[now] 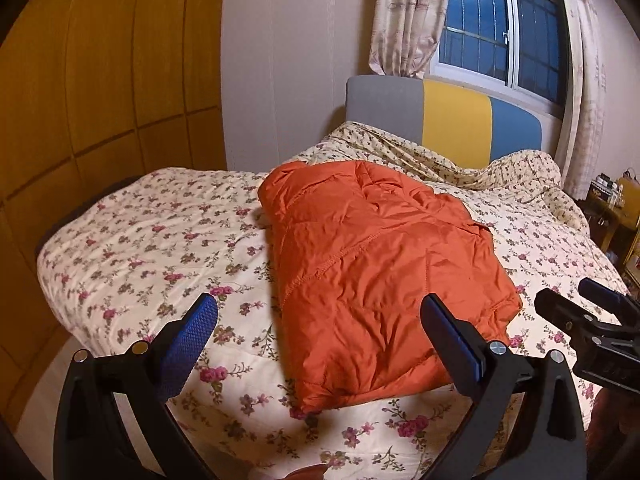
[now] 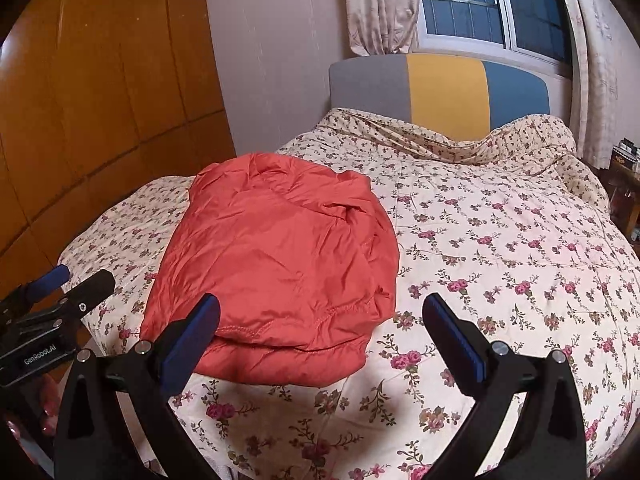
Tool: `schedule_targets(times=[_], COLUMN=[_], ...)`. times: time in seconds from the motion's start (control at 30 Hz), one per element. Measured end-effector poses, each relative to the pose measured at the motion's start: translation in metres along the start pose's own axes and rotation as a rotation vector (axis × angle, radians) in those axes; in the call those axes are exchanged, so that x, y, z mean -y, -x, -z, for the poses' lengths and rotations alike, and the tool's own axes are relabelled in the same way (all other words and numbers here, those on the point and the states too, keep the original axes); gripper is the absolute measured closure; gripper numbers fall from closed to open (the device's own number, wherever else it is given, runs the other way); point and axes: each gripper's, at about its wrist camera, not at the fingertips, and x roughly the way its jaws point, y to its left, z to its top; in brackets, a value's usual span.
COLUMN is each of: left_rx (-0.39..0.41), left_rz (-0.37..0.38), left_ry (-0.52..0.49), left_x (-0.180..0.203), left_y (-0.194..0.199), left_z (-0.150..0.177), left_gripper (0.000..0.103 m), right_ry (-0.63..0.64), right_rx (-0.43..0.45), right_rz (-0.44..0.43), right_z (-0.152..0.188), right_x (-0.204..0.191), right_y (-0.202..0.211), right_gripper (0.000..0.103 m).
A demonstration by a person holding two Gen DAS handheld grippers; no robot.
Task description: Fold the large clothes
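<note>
left gripper (image 1: 320, 328) wide open, empty, right gripper (image 2: 320, 328) same

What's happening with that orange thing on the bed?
A person is folding an orange puffy jacket on a flowery quilt. It already lies folded into a bundle. The left tongs and right tongs are both open, hold nothing, and hover near the jacket's close edge.

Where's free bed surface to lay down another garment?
Free: floral quilt right of the folded orange jacket, up to the rumpled bedding below the headboard. Narrower strip between jacket and wardrobe-side edge. Crowded: near edge, where both open tongs, left and right, hover.
</note>
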Motion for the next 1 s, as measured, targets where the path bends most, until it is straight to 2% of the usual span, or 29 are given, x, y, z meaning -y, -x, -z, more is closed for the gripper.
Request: schedule_targets(times=[1.0], left_rx=[-0.007], left_rz=[0.003], left_ry=[-0.017], left_x=[0.011], left_y=[-0.001], left_z=[0.007], left_gripper=[0.003], right_ry=[-0.016], right_rx=[-0.003], right_rz=[-0.003], right_z=[0.003], right_x=[0.006], right_y=[0.001], right_gripper=[0.002])
